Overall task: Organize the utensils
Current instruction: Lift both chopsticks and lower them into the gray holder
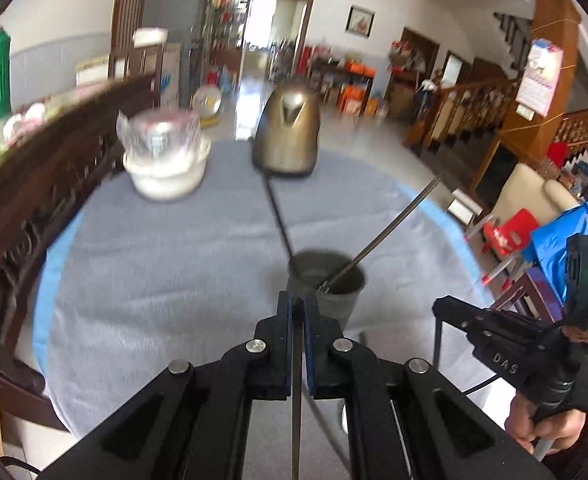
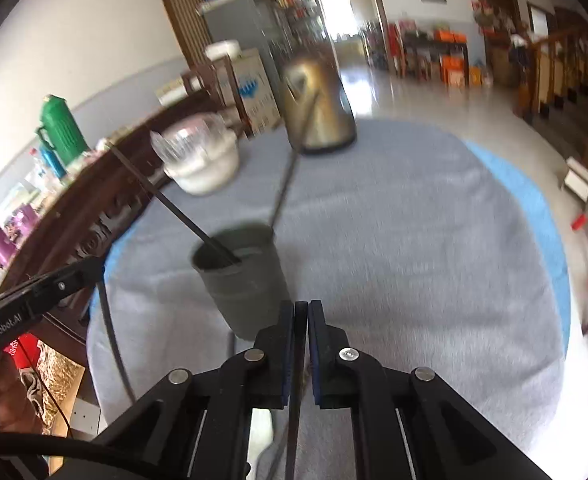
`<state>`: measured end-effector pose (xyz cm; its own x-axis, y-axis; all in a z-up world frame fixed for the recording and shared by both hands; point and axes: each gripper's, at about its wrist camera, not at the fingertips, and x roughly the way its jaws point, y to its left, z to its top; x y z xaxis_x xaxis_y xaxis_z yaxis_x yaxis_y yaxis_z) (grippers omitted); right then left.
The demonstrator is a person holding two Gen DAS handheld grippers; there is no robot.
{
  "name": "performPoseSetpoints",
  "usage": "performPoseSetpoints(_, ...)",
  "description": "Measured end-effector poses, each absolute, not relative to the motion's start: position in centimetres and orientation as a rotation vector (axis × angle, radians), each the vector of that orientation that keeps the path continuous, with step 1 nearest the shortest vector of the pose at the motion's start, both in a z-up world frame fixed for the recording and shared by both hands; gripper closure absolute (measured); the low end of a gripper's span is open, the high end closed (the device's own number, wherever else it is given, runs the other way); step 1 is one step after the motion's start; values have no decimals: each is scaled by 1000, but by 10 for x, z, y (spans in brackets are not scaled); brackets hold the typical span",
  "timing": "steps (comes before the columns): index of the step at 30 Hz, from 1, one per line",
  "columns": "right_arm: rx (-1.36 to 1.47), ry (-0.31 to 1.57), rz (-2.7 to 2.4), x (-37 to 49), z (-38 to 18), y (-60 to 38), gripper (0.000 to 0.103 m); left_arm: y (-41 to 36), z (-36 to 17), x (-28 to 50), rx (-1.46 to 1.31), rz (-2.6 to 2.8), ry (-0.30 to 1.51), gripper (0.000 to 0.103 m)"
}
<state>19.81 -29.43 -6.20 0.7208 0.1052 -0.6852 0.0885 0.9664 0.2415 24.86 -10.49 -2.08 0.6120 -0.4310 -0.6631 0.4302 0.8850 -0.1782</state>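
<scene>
Two chopsticks point(image 1: 385, 226) stand in the cup point(image 1: 325, 284) mid-table; each gripper, left point(image 1: 297, 304) and right point(image 2: 301, 312), has fingers closed on another thin stick, so probably two left to drop in.

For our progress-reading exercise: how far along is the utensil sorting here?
Done: two chopsticks already lean in the grey cup. In hand: the left gripper and the right gripper are each shut on a thin dark stick, probably further chopsticks, close to the cup. Left: getting both held sticks into the cup.
</scene>
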Motion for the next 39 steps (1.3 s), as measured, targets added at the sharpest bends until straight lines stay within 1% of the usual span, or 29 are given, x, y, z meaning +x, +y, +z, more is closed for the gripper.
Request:
performPoseSetpoints(5,249,648,21,184,-30,-287,96,-101,9,232,-15,-514,683,98)
performPoseSetpoints(13,247,486,9,167,12,-283,95,-102,30,227,-18,-522,623,98)
performPoseSetpoints(22,260,388,3,172,50,-281,95,-116,57,226,8,-547,567,98)
performPoseSetpoints(31,245,292,-1,178,100,-279,95,-125,105,228,42,-564,488,98)
performPoseSetpoints(39,246,224,-23,200,140,-279,95,-133,148,241,52,-559,425,98)
